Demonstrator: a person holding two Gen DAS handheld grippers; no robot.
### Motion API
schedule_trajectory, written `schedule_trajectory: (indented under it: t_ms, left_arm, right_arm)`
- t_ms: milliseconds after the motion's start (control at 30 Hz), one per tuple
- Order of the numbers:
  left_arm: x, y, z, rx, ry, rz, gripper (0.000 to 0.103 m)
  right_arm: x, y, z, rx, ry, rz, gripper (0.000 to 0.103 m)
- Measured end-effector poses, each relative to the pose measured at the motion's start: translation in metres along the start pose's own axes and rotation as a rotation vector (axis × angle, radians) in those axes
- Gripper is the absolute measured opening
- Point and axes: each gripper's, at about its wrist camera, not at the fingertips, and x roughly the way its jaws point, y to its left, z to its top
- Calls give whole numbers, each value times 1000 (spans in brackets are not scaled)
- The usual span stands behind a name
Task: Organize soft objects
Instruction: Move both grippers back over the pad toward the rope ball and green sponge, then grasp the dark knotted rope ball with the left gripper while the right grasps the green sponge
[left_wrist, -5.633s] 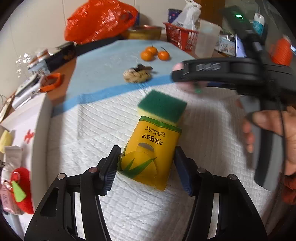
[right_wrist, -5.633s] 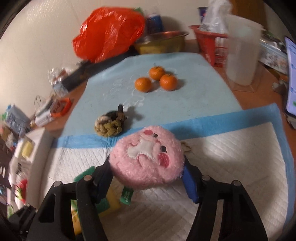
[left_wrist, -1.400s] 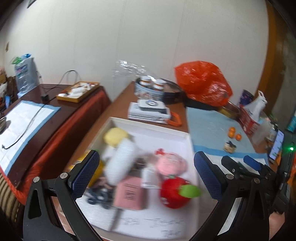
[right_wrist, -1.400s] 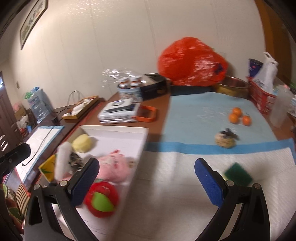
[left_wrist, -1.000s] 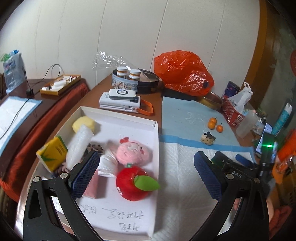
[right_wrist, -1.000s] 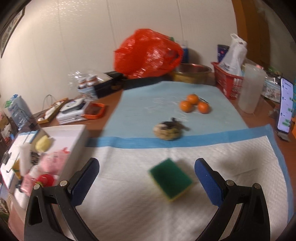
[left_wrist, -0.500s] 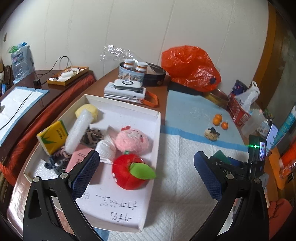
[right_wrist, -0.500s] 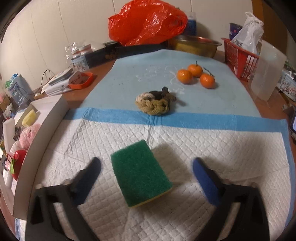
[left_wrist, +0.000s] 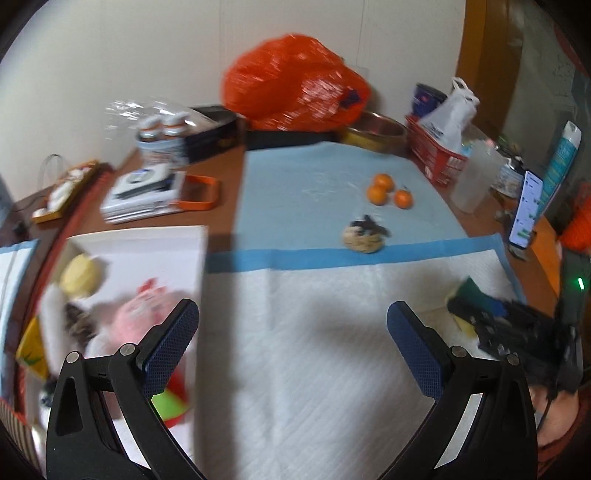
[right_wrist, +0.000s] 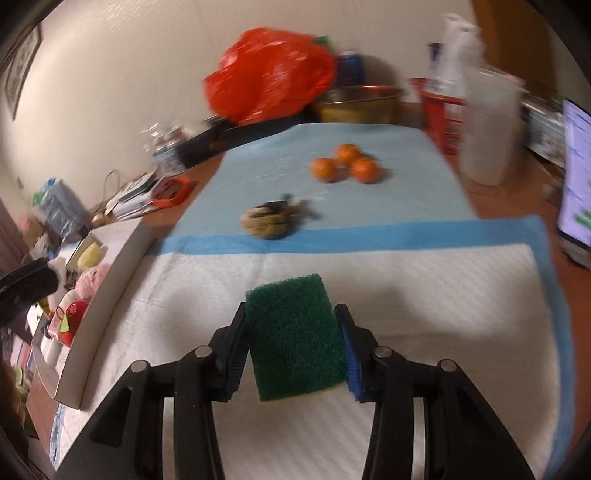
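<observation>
Closing on the green sponge (right_wrist: 295, 334) at lower centre, the right claw (right_wrist: 293, 354) pinches its sides; the left claw (left_wrist: 291, 347) hangs spread, empty, above the white pad (left_wrist: 314, 295).

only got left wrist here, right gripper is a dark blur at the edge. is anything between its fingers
Observer: Yes. The right gripper is closing its jaws on the green and yellow rectangular scouring sponge, a pad against each long side.
Operator: sponge flat on the pad
Observer: It lies green face up on the white quilted pad.
Operator: my left gripper carrying anything
Observer: No. The left gripper is open and empty.
Operator: box close to the sponge
Observer: The white cardboard box sits apart from it, at the pad's left edge.
</observation>
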Motion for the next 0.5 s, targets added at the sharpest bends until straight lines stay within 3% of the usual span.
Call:
schedule_trajectory:
  t_ms: [233,400,433,500]
  left_arm:
    - [73,-43,46,72,73,-83,103]
    - [121,-71,59,113,89,-79,102]
    - [131,-76,62,122,93,-70,99]
    - [145,-81,63,140,105,-47,76]
  right_arm:
    - [-8,-42,-15,82,7,-49,44]
    - [-3,-53,-25,98,31,-57,44]
    - [-2,-56,-26,103,30,-52,44]
    - [-5,-58,-30,95,15,-47,44]
